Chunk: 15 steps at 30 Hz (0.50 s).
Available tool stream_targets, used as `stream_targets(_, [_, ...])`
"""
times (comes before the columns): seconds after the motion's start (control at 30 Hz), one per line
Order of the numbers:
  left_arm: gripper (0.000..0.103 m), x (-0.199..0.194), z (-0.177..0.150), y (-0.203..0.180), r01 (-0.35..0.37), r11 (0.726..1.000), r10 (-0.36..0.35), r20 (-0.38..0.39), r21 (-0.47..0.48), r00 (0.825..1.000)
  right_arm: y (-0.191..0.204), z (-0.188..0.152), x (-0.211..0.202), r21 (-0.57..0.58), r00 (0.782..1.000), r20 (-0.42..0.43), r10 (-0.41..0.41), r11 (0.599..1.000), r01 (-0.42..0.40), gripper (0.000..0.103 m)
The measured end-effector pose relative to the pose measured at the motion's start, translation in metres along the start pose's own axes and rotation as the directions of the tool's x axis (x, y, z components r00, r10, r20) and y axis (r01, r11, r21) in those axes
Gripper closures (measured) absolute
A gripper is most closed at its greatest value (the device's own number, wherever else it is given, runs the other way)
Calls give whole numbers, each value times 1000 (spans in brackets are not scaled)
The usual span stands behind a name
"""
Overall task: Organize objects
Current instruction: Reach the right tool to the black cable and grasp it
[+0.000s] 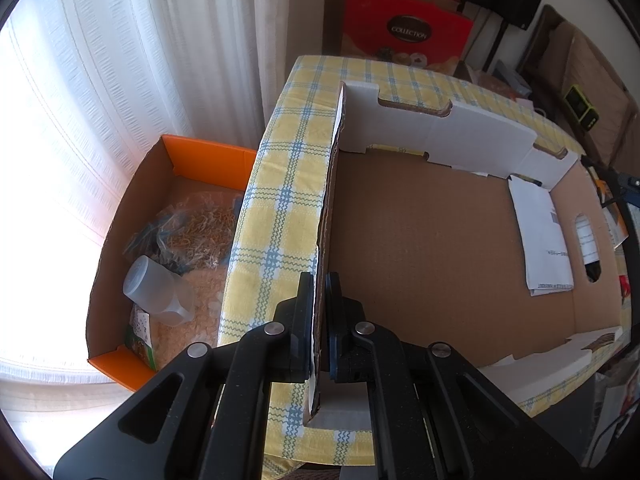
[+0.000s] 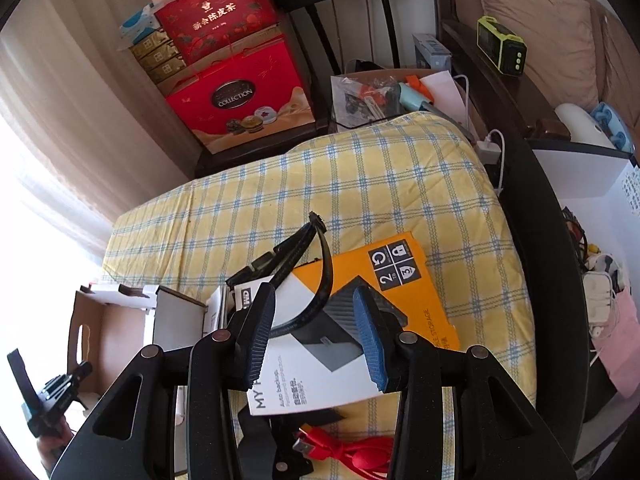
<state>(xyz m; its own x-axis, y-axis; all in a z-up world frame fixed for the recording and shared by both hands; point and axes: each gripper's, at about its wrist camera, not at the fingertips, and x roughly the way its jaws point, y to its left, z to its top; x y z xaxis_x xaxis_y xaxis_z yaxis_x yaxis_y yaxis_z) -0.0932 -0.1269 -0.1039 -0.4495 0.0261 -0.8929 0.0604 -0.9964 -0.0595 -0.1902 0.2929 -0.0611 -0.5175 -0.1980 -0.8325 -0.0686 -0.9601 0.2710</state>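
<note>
Cardboard box (image 1: 440, 240) lay on the bed (image 1: 276, 200), its side wall pinched by the left hand-held gripper (image 1: 319, 320). Right hand-held gripper (image 2: 316, 336) stood open above an orange hard-drive package (image 2: 360, 320), beside a black strap (image 2: 316, 264) and red cable (image 2: 352, 452).

Left gripper (image 1: 320, 320) pinched tight, fingers nearly together, clamping a thin edge between them. Right gripper (image 2: 316, 336) spread wide, fingers (image 2: 370, 332) well apart, nothing clamped, angled downward.
</note>
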Motion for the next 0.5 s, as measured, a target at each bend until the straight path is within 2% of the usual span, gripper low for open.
stream_targets(0.07, [98,0,0,0,-1,1000,1,-1,2,1000,-1,3,7,20,1000,-7,-3,1000,3,62])
stream_targets(0.1, [98,0,0,0,-1,1000,1,-1,2,1000,-1,4,11,24,1000,-15,-6,1000,7,66])
stream_targets(0.13, [98,1,0,0,0,1000,0,-1,1,1000,-1,6,15,27,1000,-22,-8,1000,8,79])
stream_targets(0.17, [98,1,0,0,1,1000,-1,-1,0,1000,-1,7,18,30,999,-32,0,1000,1,86])
stream_targets(0.2, [98,1,0,0,0,1000,0,-1,1,1000,-1,8,20,35,999,-39,4,999,-3,88])
stream_targets(0.33, [98,2,0,-1,2,1000,-2,-3,-2,1000,4,11,15,22,999,-7,32,999,-31,94])
stream_targets(0.5, [98,2,0,-1,3,1000,-3,-6,-3,1000,19,14,-3,-13,997,41,66,998,-65,97])
